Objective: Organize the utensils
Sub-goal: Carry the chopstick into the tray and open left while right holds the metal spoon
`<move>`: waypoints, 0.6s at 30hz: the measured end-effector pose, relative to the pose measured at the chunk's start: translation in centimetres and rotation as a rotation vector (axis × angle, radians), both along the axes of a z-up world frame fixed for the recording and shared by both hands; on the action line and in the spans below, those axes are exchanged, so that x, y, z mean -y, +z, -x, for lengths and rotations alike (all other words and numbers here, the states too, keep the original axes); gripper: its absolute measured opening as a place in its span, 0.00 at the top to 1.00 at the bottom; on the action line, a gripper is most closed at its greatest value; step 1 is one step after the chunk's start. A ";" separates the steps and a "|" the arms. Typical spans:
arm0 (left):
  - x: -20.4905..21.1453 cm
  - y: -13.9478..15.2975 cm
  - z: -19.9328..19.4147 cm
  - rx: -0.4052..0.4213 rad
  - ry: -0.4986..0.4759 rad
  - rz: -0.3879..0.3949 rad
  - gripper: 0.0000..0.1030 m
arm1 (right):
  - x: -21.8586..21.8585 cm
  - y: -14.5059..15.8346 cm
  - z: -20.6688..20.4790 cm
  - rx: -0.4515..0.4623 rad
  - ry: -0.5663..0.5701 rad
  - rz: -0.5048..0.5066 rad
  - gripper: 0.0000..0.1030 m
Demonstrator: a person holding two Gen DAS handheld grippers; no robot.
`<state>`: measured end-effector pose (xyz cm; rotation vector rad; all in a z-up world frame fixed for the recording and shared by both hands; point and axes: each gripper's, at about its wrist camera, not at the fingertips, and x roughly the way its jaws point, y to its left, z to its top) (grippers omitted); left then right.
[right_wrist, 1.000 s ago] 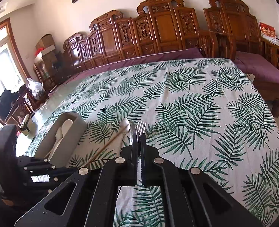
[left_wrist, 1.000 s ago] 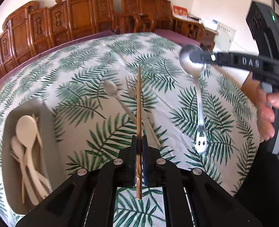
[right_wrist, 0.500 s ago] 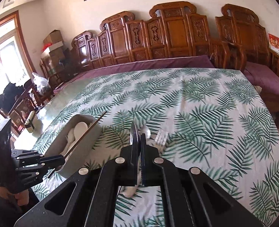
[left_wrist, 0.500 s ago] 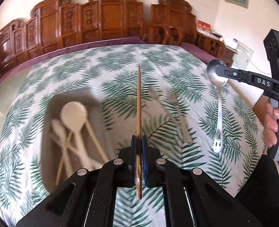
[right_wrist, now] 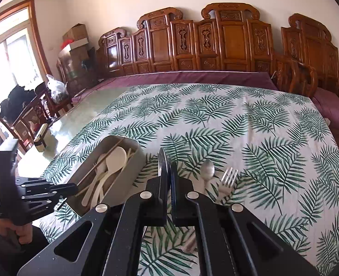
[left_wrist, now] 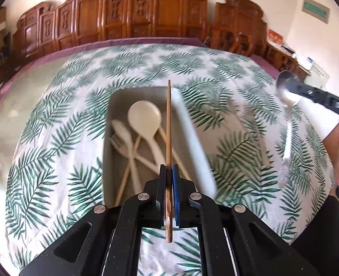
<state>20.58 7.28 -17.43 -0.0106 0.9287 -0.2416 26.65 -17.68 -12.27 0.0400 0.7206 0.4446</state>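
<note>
My left gripper is shut on a brown wooden chopstick and holds it above the grey utensil tray, pointing along it. The tray holds several cream spoons, a cream fork and chopsticks. My right gripper is shut on a metal spoon at its bowl, with the handle hanging down over the table. In the right wrist view the spoon's bowl shows edge-on between the fingers. A metal spoon and a metal fork lie on the cloth right of the tray.
The table wears a palm-leaf cloth with a purple cover at its far edge. Carved wooden chairs line the wall behind. A bare glass strip lies left of the cloth, with a small box on it.
My left gripper has swung left with the chopstick, from above the loose utensils to above the tray. My right gripper has kept the spoon lifted.
</note>
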 end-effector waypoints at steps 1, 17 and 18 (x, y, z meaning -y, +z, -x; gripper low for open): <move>-0.2 -0.2 -0.1 -0.009 0.004 0.003 0.96 | -0.3 0.1 -0.1 0.001 0.004 0.004 0.97; -1.7 -1.6 -2.1 -0.037 0.043 0.009 0.90 | -5.1 1.2 -1.4 0.006 0.080 0.002 0.97; -1.8 -1.3 -2.1 -0.029 0.046 0.013 0.84 | -5.5 1.3 -1.6 0.006 0.085 -0.002 0.97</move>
